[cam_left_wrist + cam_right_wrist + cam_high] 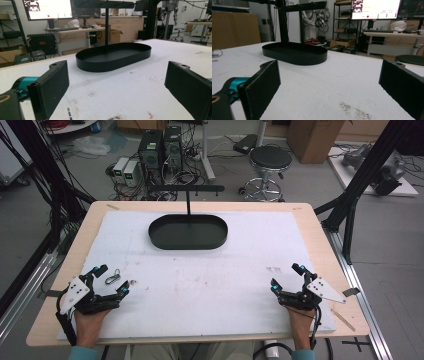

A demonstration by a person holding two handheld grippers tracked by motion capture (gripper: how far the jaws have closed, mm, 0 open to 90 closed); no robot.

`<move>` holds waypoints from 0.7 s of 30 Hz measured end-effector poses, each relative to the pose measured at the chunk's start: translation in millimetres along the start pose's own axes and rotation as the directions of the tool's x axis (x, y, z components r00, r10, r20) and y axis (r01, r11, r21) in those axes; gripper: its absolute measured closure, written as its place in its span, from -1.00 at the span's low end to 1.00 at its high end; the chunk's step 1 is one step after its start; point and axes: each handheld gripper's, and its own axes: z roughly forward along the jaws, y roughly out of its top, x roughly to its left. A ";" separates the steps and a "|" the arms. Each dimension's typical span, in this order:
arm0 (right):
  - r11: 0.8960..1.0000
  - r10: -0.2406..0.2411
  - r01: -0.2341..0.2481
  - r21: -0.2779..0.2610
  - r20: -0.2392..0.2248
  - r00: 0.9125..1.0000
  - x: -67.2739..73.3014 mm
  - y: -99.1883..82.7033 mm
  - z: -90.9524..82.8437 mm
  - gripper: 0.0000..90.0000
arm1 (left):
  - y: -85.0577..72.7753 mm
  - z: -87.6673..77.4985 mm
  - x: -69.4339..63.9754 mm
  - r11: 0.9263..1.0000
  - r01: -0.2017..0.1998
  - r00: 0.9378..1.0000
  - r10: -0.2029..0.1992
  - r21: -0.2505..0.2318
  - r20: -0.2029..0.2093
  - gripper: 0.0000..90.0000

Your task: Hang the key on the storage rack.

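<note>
The left gripper (109,279) has its two black jaws spread wide and grasps nothing; in the left gripper view the pads (51,86) frame bare white surface, with a thin dark sliver of metal (69,115) lying just ahead of them; the right gripper (288,276) is likewise released, its jaws wide apart over an empty patch of the mat, holding nothing.

Between the left gripper's jaws in the high view lies a small silvery metal clip or carabiner-like loop (113,278), flat on the mat; a second tiny pale item (132,282) sits just beside the inner jaw, too small to identify; these are the things nearest the jaws, and I judge them the pieces to be handled.

Farther out, the black oval metal tray (188,243) with an upright post and crossbar stands at the far middle of the white foam mat (200,285), well apart from both grippers; nothing shows in it or on the bar.

As a judgement, the work stands at its beginning: nothing is picked up, nothing is placed; the grasp of the clip, its carry and its delivery to the stand all appear left to do.
</note>
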 end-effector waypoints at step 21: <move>1.000 -0.007 0.007 -0.006 0.002 1.000 -0.3 0.0 -0.1 -0.94 | 2.0 1.6 0.0 1.000 0.003 0.999 -0.002 0.031 -0.038 -0.87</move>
